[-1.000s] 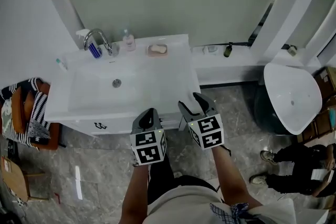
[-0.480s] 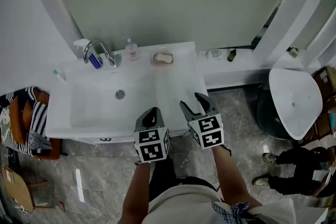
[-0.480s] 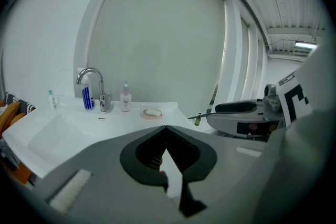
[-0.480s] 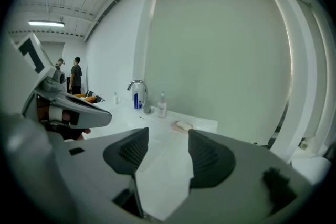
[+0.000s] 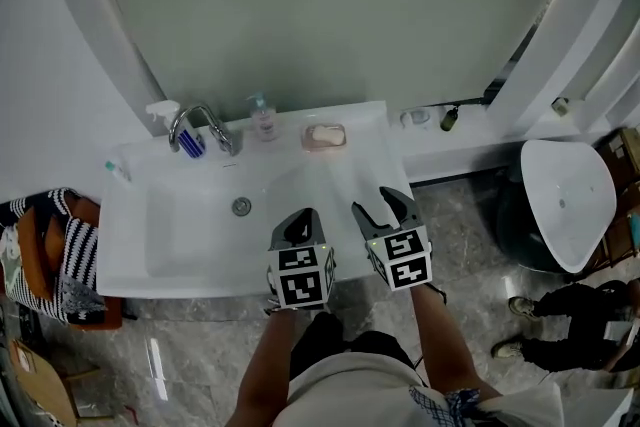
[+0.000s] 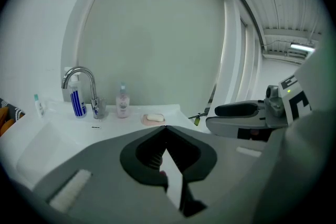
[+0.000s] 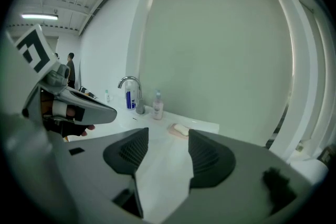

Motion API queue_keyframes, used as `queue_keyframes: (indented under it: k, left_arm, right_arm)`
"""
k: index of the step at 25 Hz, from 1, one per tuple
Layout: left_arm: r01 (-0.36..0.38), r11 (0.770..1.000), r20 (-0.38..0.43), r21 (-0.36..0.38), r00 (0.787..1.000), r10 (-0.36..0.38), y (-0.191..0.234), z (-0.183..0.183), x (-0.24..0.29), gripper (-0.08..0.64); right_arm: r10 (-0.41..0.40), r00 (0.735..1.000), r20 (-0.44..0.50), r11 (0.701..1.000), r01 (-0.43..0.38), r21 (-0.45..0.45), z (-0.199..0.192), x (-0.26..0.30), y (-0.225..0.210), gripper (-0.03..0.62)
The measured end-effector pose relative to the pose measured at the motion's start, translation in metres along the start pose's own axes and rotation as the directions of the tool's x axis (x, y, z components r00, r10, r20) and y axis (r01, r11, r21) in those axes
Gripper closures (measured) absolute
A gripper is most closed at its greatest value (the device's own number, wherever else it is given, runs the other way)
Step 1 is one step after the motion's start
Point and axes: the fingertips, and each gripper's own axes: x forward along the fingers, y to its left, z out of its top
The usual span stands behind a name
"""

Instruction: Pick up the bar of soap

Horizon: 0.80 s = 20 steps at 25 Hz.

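Fingers of my left gripper (image 5: pixel 297 220) were pressed together with nothing between them, while those of my right gripper (image 5: pixel 382 207) stood apart, also empty. Both grippers hung side by side over the front edge of the white counter (image 5: pixel 340 177), to the right of the basin (image 5: pixel 190 227). The bar of soap (image 5: pixel 325 134) lay on its pink dish (image 5: pixel 308 140) at the back of the counter, near the wall. It sat just right of a pump bottle (image 5: pixel 263 118) and the faucet (image 5: pixel 213 119), well apart from both grippers, untouched.
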Motion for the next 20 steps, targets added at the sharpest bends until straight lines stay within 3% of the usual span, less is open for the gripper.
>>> queue_keyframes:
  k: [10, 15, 20]
  left_arm:
    - [0.043, 0.999, -0.006, 0.005, 0.999, -0.043, 0.014, 0.013, 0.028, 0.552]
    - [0.041, 0.999, -0.014, 0.022, 0.999, -0.041, 0.022, 0.016, 0.039, 0.552]
    - [0.036, 0.999, -0.016, 0.010, 0.999, -0.036, 0.034, 0.026, 0.058, 0.552]
  right_arm:
    - [-0.019, 1.000, -0.002, 1.000, 0.019, 0.005, 0.016, 0.036, -0.002, 0.350]
    - [-0.066, 0.993, 0.094, 0.996, 0.060, 0.068, 0.035, 0.040, -0.020, 0.350]
    - [-0.039, 0.998, 0.056, 0.999, 0.038, 0.019, 0.039, 0.070, -0.030, 0.349]
